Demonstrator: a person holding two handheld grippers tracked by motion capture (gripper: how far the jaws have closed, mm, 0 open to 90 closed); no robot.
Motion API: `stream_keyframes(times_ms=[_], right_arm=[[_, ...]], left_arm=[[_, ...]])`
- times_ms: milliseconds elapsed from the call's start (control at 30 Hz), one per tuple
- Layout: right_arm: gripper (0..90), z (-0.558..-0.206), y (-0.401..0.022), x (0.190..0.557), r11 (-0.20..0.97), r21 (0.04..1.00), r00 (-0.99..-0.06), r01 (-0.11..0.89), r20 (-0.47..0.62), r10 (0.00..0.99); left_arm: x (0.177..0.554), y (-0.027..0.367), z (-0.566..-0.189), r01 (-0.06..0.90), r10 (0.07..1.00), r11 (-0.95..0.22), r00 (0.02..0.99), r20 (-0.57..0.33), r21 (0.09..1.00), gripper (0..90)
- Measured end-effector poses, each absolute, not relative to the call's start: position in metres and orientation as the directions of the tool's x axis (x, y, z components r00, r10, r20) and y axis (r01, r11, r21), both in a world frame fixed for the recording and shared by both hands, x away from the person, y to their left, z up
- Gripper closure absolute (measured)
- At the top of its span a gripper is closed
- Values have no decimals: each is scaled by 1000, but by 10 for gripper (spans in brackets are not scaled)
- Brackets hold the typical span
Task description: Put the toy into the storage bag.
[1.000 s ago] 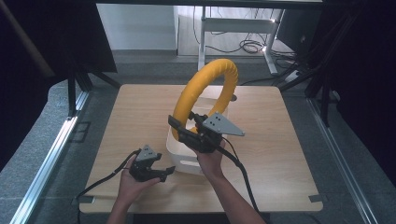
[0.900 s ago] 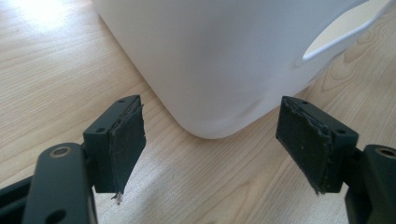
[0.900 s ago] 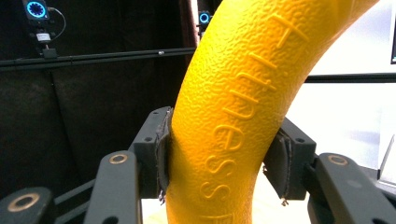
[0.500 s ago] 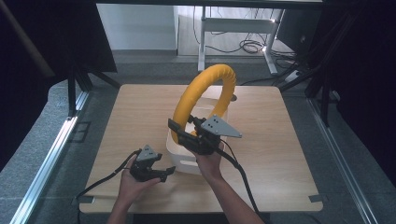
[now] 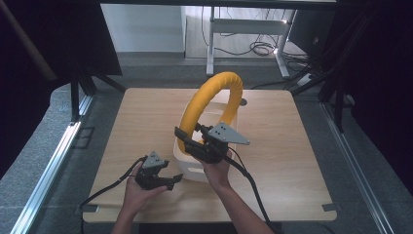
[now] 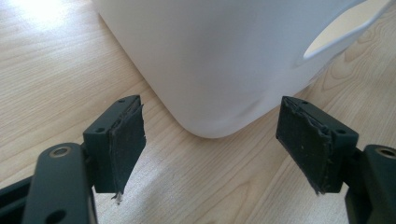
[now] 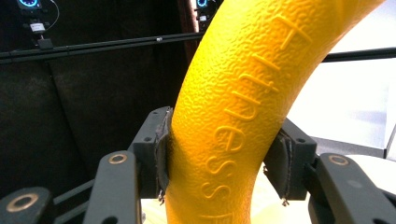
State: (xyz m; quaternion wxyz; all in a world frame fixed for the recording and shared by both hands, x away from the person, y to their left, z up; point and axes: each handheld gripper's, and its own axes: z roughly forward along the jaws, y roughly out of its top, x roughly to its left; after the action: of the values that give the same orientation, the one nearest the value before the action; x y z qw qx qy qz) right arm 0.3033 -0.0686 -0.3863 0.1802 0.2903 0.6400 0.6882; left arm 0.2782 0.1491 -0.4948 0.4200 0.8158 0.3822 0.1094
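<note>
The yellow foam ring point(image 5: 210, 105) is being held upright above the white bin point(image 5: 195, 163), which is standing near the front middle of the desk point(image 5: 302, 165). The ring is being clamped low on its left limb by the right gripper point(image 5: 187, 141); in the right gripper view its fingers point(image 7: 161, 149) are being pressed into the textured foam point(image 7: 233, 116) from both sides, and the surface is being dented slightly at the pads. The lower end of the ring appears to be passing down towards or into the bin, though the contact point cannot be told.

The left gripper point(image 5: 170, 181) is being rested on the desk just beside the bin's front left corner point(image 6: 210, 93), with its fingers point(image 6: 123, 144) being kept wide apart and nothing being held between them.

The step in hand is judged to be the placing of the ring into the bin, or its lifting out. For this to be done well, the ring should be kept clamped squarely across its thickness, so that twisting in the pads is avoided. The bin looks light and is likely to be dragged or tipped by the ring; its corner or wall should therefore be steadied by the left gripper. Slow vertical movement is advised, with the rim being cleared.
</note>
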Motion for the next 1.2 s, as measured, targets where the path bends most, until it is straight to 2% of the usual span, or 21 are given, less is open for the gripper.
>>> stream_keyframes(times_ms=[600, 700, 933, 1200], right_arm=[[461, -402, -62, 306, -94, 978, -769, 186, 204, 606], [458, -402, -63, 310, -99, 964, -758, 248, 257, 599], [428, -402, -63, 314, -75, 948, -728, 309, 287, 622], [388, -400, -59, 315, -5, 956, -731, 294, 228, 643]], left_arm=[[279, 149, -496, 540, 714, -363, 685, -146, 759, 236], [279, 149, -496, 542, 715, -364, 684, -146, 758, 235], [279, 150, -496, 542, 714, -365, 684, -146, 757, 234], [279, 150, -496, 544, 714, -366, 684, -147, 754, 234]])
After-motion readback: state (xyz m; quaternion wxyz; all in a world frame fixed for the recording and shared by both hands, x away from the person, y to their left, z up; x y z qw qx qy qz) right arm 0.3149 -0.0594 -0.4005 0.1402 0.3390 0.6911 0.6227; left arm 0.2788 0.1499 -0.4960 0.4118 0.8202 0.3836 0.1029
